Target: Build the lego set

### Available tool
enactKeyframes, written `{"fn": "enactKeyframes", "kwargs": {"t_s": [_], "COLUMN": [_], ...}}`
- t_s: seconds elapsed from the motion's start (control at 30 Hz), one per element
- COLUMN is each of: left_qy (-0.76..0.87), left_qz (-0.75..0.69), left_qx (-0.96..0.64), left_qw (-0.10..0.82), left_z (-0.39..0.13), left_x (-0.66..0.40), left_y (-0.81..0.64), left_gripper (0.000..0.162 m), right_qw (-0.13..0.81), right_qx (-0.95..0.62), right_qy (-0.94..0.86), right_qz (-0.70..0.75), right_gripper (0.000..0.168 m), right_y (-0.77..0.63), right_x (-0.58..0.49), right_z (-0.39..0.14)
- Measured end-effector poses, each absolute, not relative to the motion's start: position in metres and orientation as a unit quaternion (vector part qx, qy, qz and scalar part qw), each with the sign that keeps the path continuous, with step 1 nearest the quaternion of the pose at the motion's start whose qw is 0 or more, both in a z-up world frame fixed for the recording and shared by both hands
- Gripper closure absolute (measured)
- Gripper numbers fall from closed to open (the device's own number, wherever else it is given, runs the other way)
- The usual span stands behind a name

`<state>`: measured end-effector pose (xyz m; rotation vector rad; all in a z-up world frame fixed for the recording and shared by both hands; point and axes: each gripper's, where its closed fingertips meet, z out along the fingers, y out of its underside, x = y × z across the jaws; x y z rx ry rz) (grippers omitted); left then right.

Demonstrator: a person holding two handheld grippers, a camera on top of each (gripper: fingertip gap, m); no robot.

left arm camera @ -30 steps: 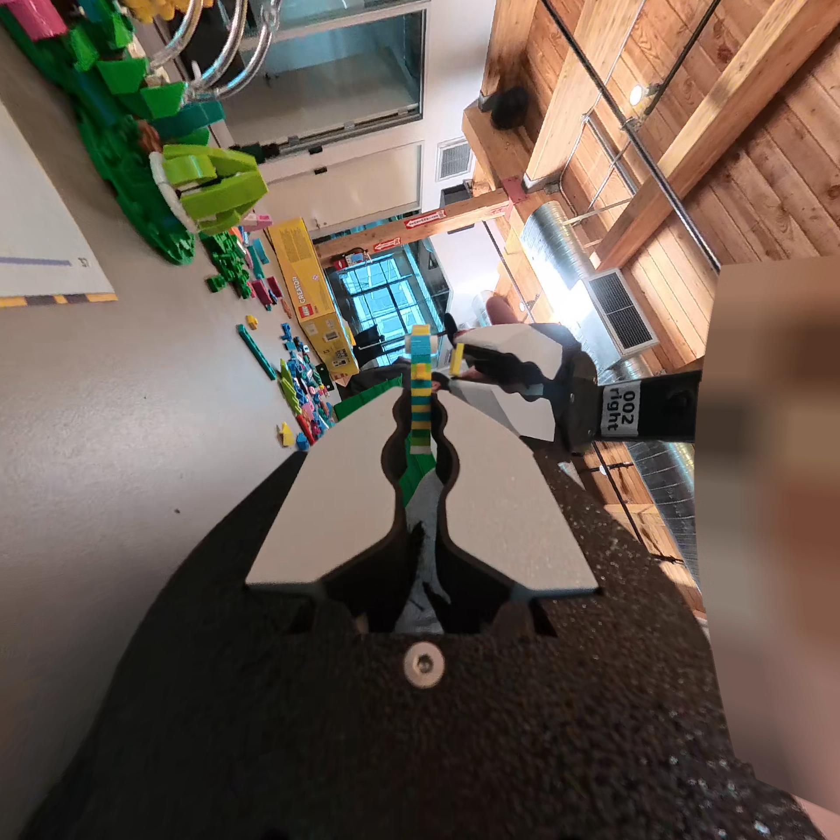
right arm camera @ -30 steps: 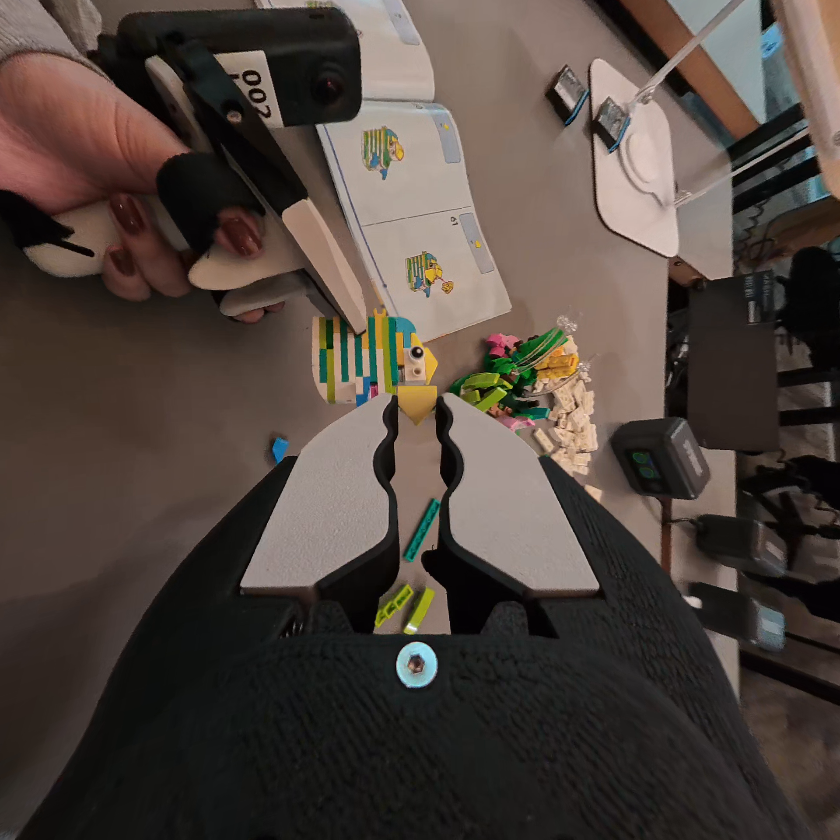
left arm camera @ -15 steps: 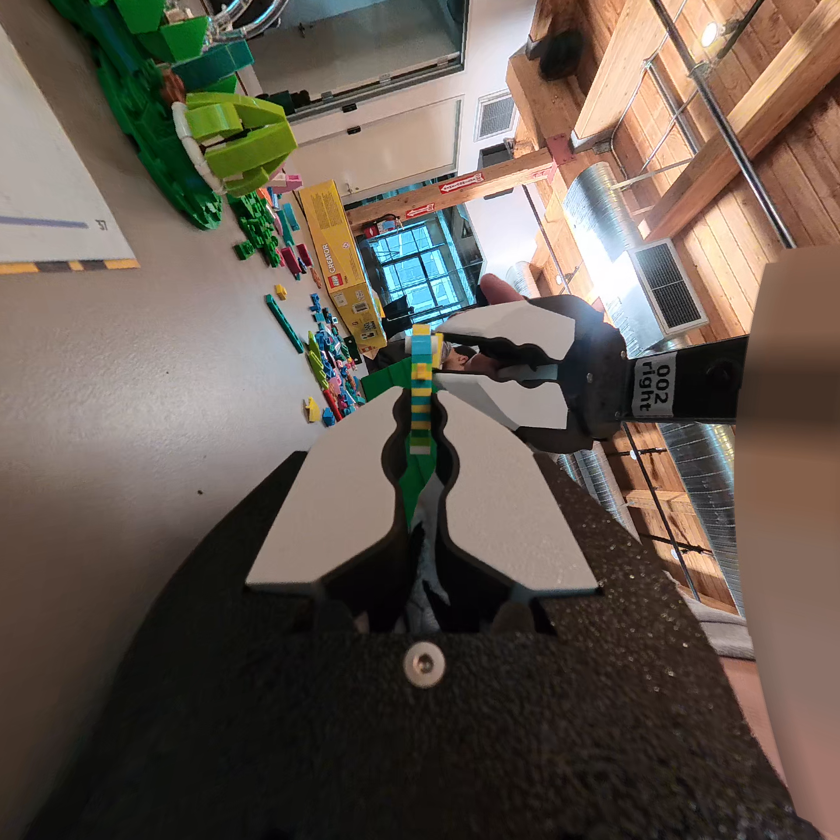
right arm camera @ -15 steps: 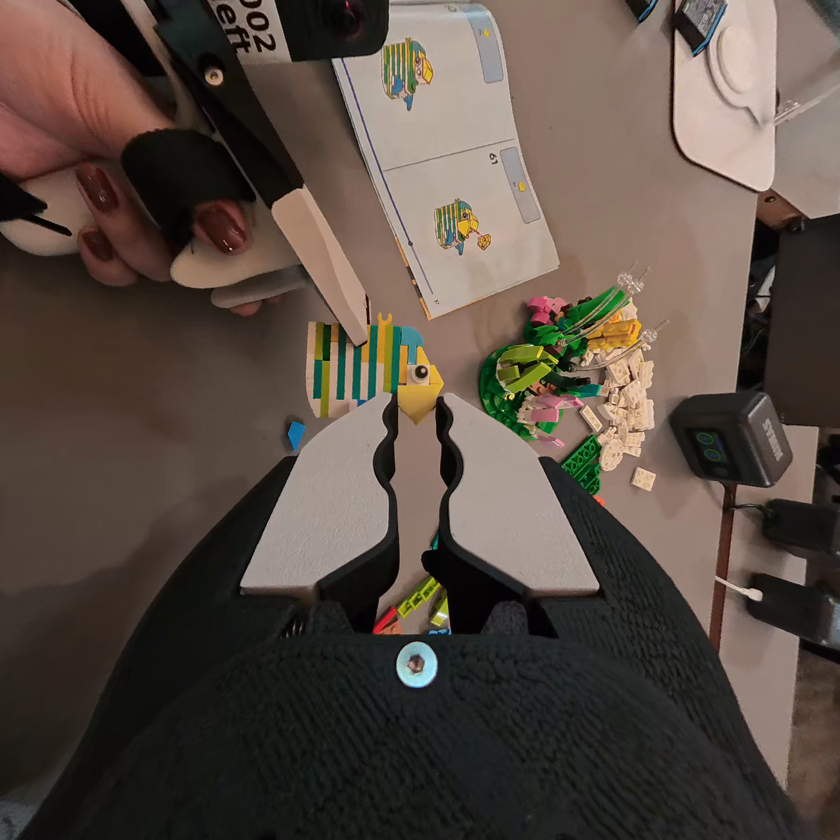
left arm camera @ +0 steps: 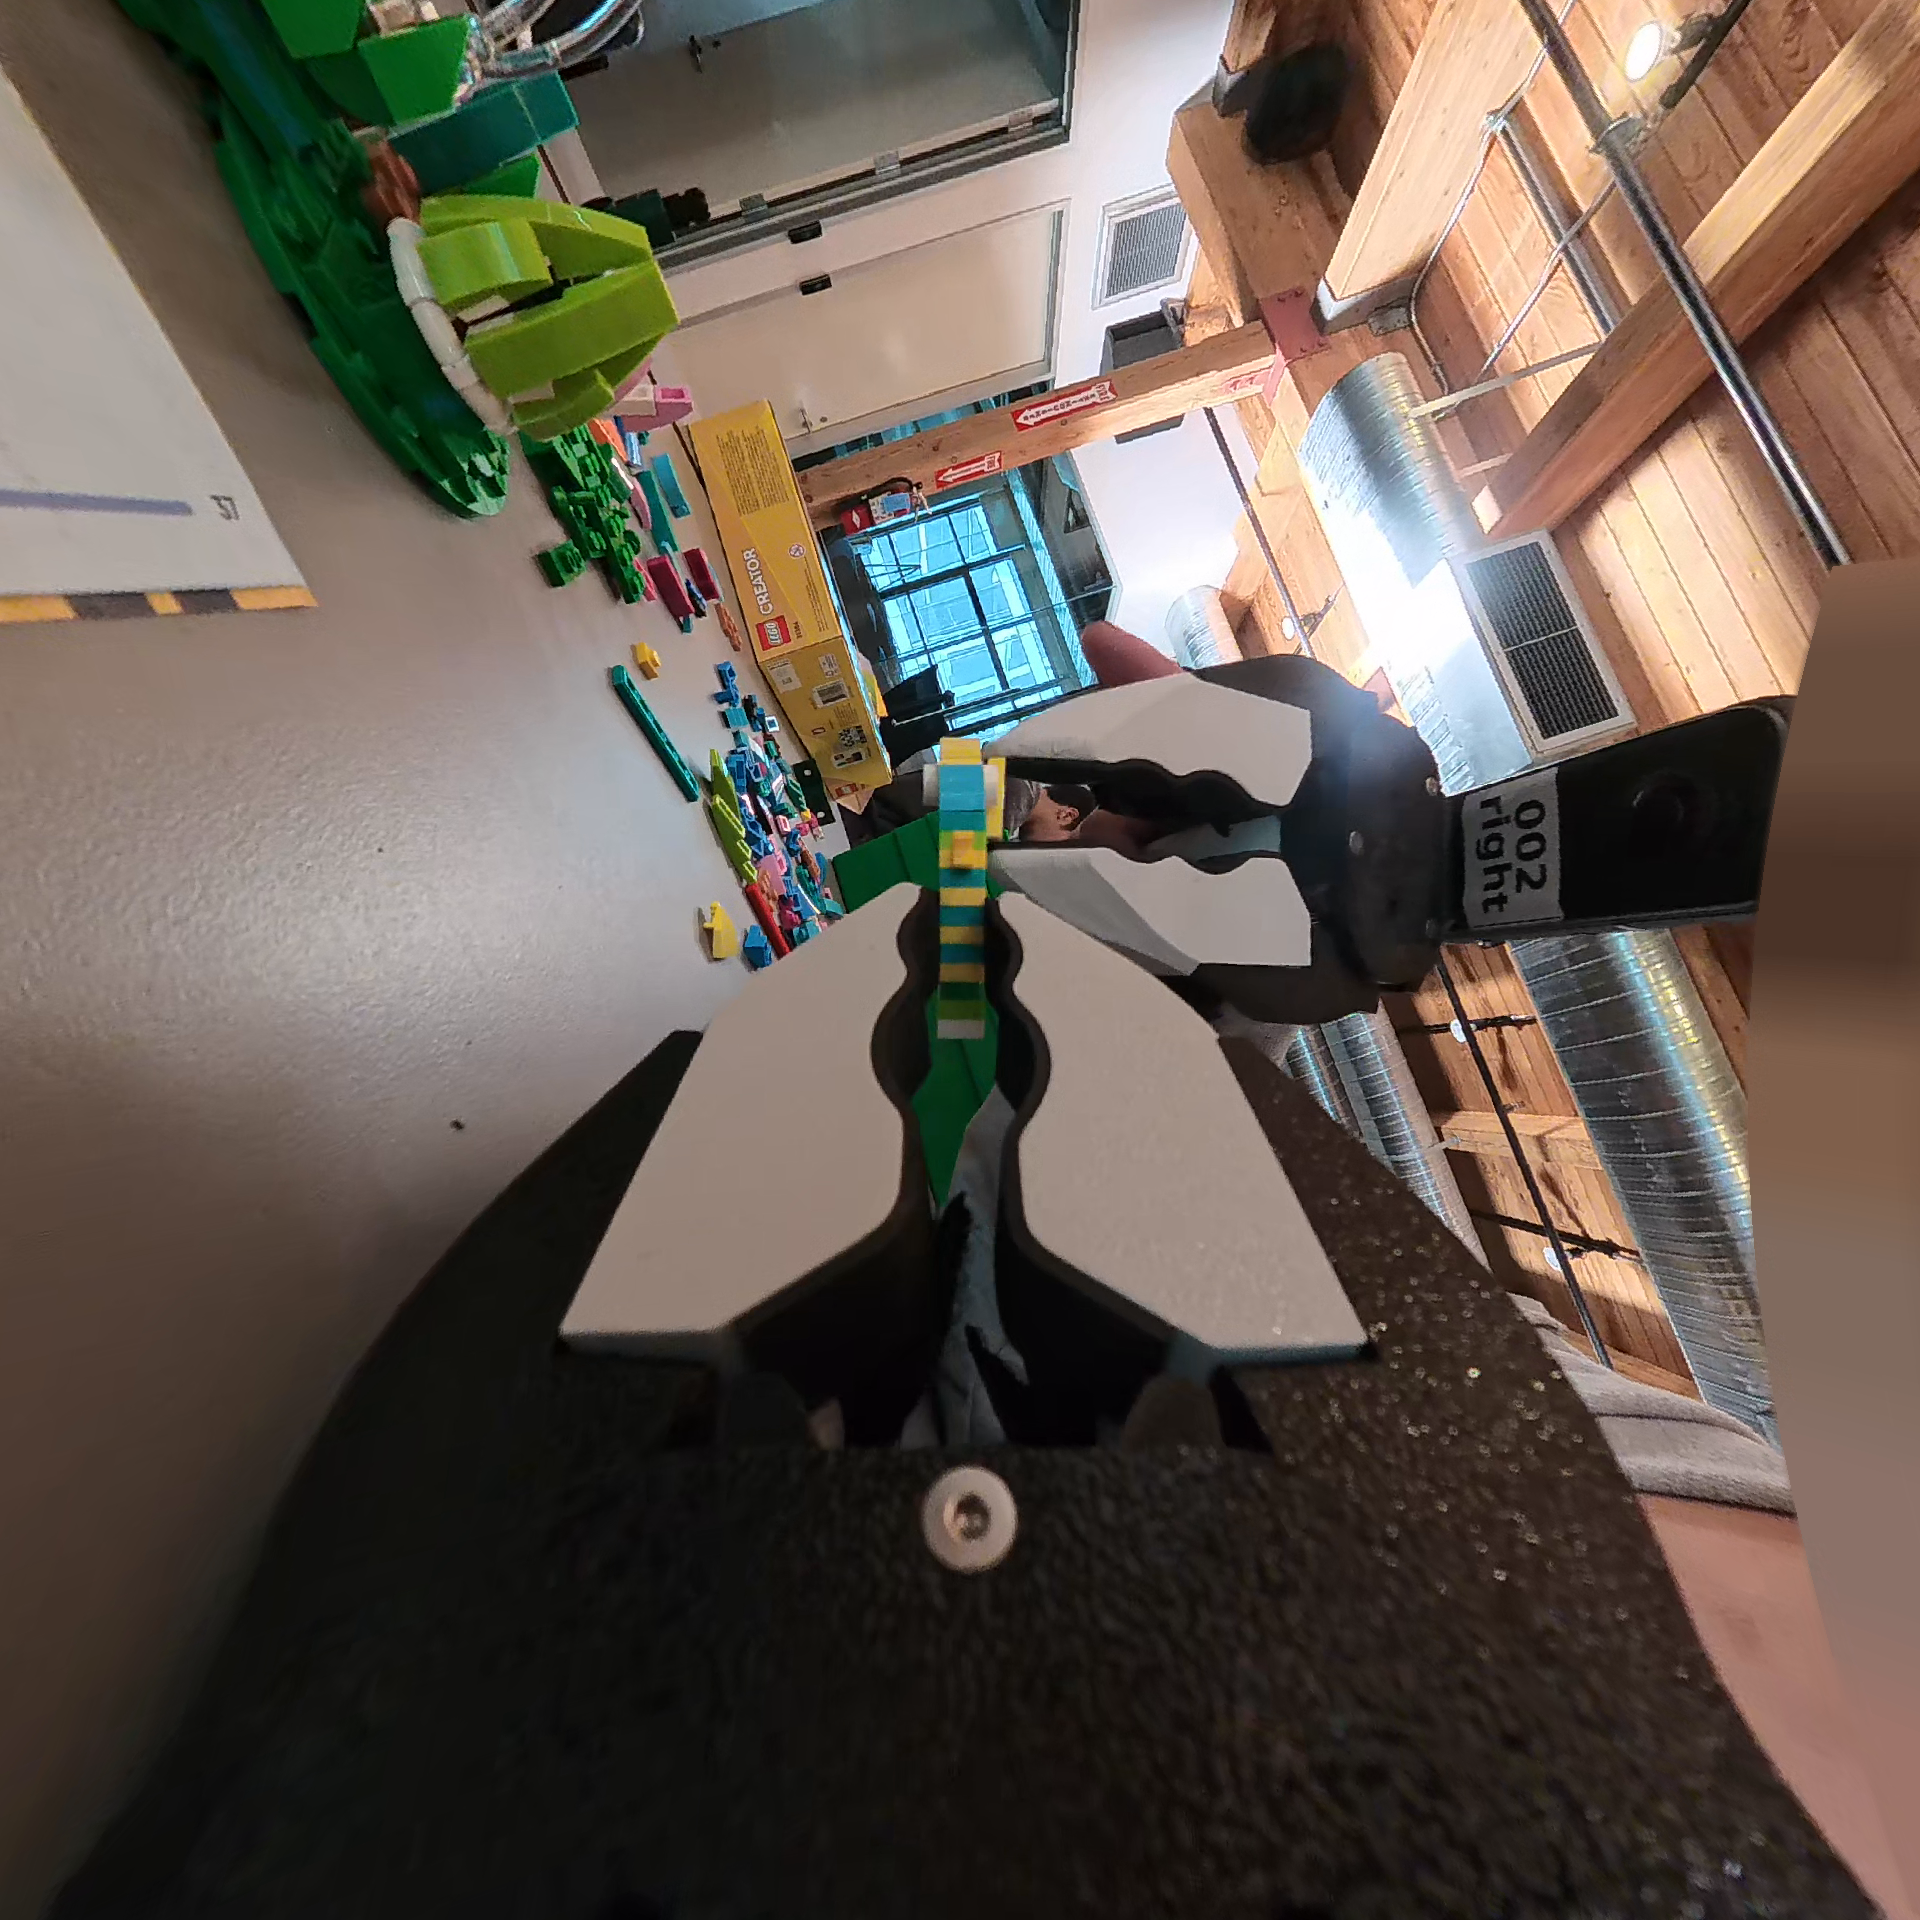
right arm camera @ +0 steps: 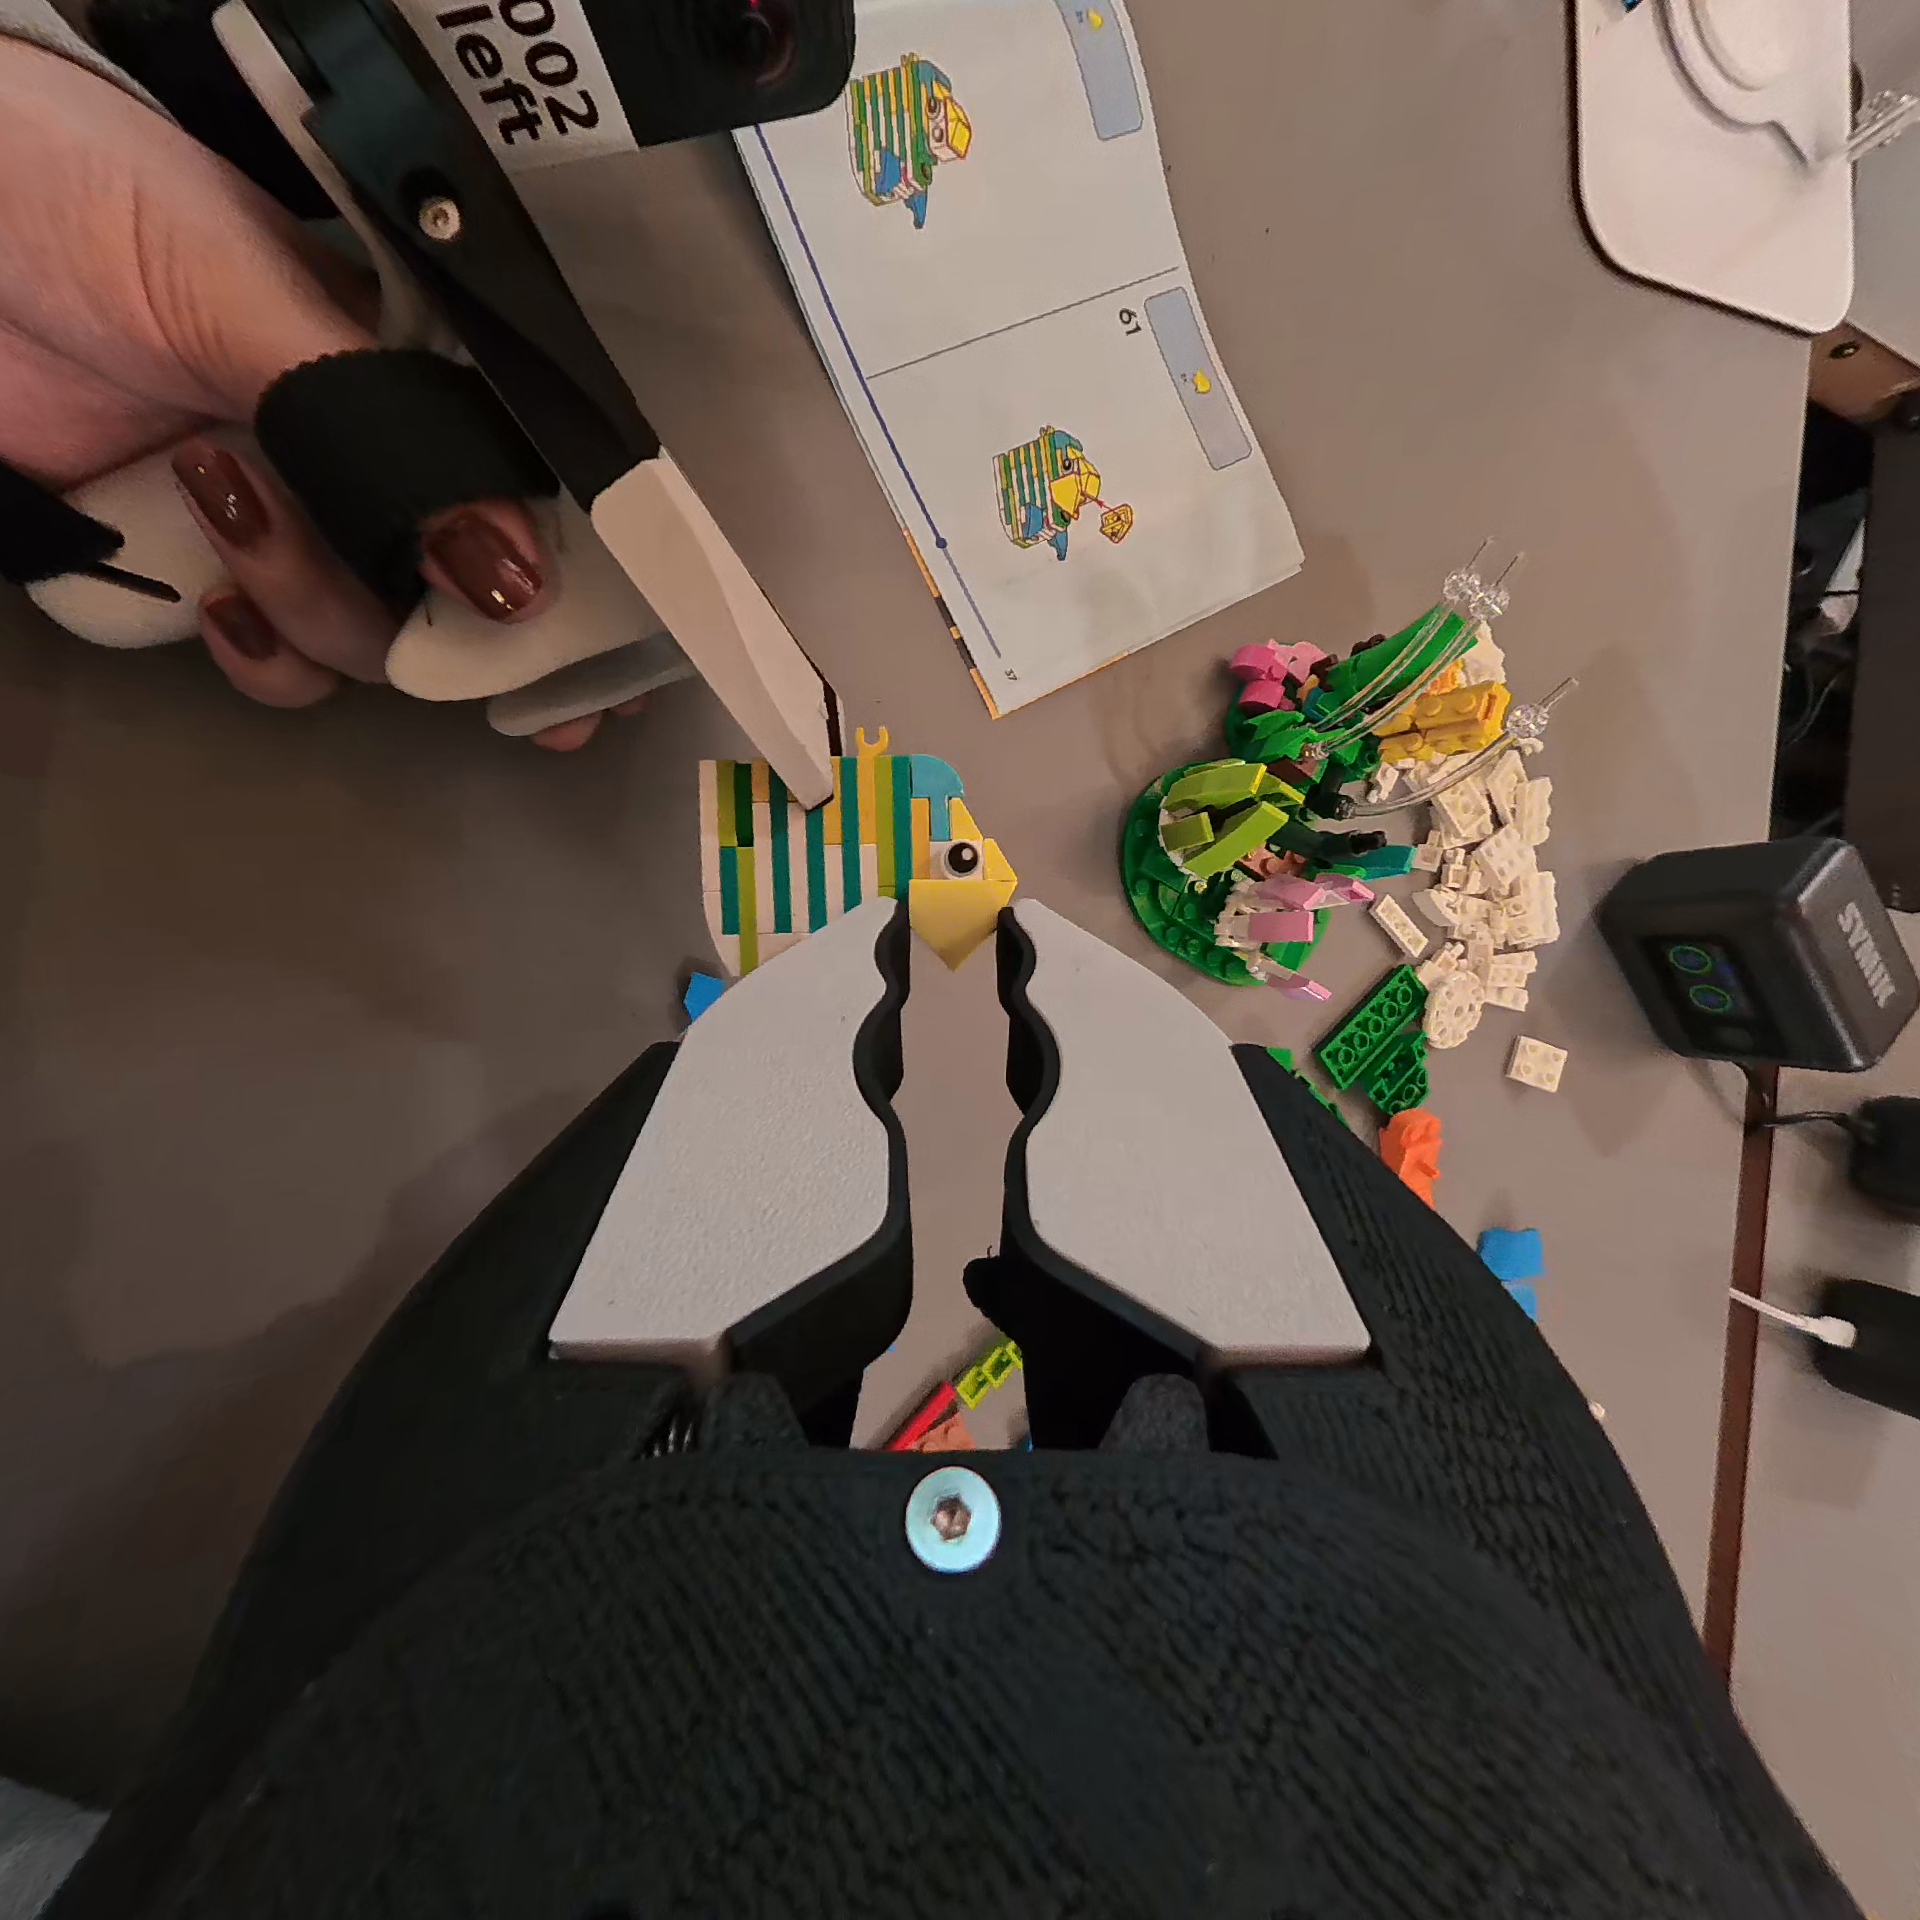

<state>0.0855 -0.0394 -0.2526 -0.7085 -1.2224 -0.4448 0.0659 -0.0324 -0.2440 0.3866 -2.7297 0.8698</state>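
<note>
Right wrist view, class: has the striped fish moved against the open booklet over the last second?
Yes. The striped fish now sits farther below the booklet page edge, held between the left claw and right claw.

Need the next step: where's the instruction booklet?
Right wrist view, upper middle: the instruction booklet lies open on the grey table, beyond the striped lego fish.

Striped green, teal, white and yellow lego fish (right arm camera: 831,852), yellow snout, upright above the grey table.
</note>
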Motion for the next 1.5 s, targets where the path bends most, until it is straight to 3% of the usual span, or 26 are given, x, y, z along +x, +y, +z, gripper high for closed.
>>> {"fn": "enactKeyframes", "kwargs": {"t_s": [1.5], "left_qy": [-0.544], "left_qz": [-0.228], "left_qx": [-0.327], "left_qw": [0.739], "left_z": [-0.2497], "left_x": [0.0895], "left_y": [-0.0351], "left_gripper": [0.155], "right_qw": [0.106], "right_qx": [0.147], "right_qy": [-0.931], "right_qz": [0.317], "right_gripper": [0.152], "right_y": [-0.0294], "right_x": [0.0706], "right_z": [-0.2403]}}
